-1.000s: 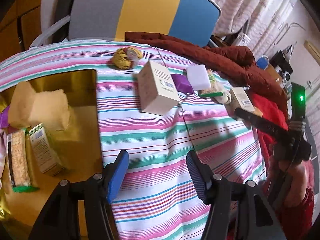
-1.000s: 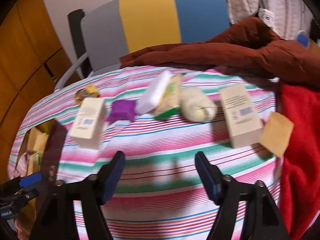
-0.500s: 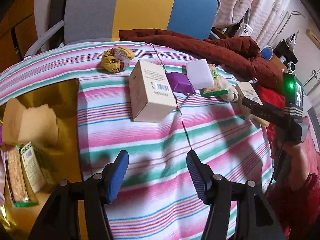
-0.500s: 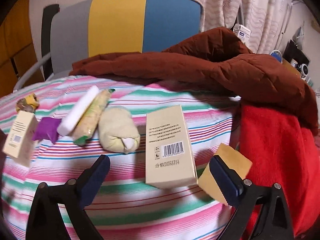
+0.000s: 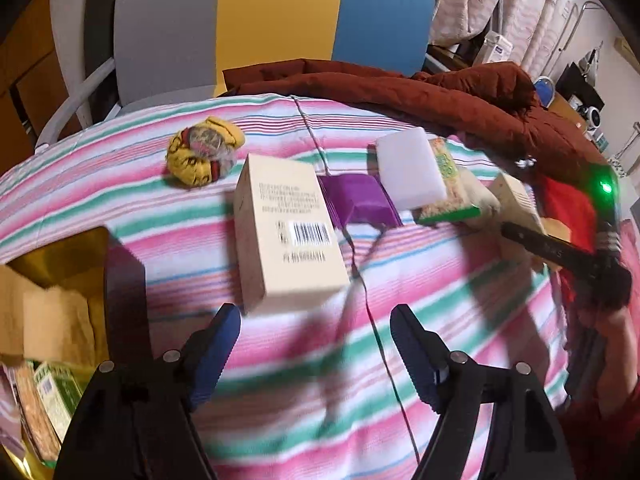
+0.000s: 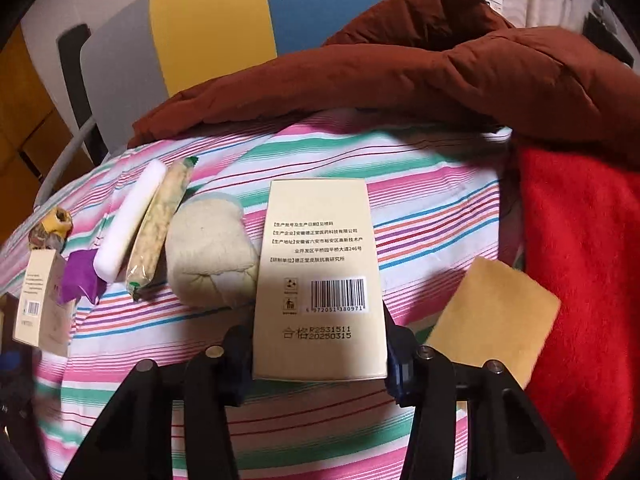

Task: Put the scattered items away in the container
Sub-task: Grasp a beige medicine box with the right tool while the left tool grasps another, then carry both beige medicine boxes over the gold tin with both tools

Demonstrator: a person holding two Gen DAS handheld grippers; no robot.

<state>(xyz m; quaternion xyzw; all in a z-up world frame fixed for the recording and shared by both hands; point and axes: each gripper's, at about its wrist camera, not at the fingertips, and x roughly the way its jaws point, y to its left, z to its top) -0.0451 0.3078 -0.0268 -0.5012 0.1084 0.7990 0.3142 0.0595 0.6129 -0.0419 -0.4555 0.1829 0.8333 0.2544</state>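
the right tool (image 6: 318, 360) had its jaws closing around the near end of a cream carton (image 6: 320, 280) that lay barcode-up on the striped cloth (image 6: 420, 208); the blue pads sat against both long sides of the carton, so it was grasped. just left of that carton lay a pale cloth bundle (image 6: 208, 264), then a snack bar (image 6: 158, 232), a white block (image 6: 128, 220) and a purple wrapper (image 6: 80, 276). a tan sponge (image 6: 492, 316) lay to the right, at the edge of a red blanket (image 6: 580, 280). the left tool (image 5: 316, 344) was released, its jaws opening wide with nothing between them, hovering just short of a second cream carton (image 5: 288, 236) on the cloth. beyond that carton sat a yellow crumpled ball (image 5: 204, 152). the gold-lined container (image 5: 56, 256) stood at the far left of the left wrist view, already holding a tan piece (image 5: 52, 320) and some packets (image 5: 44, 396). a brown jacket (image 6: 400, 72) was heaped along the back.
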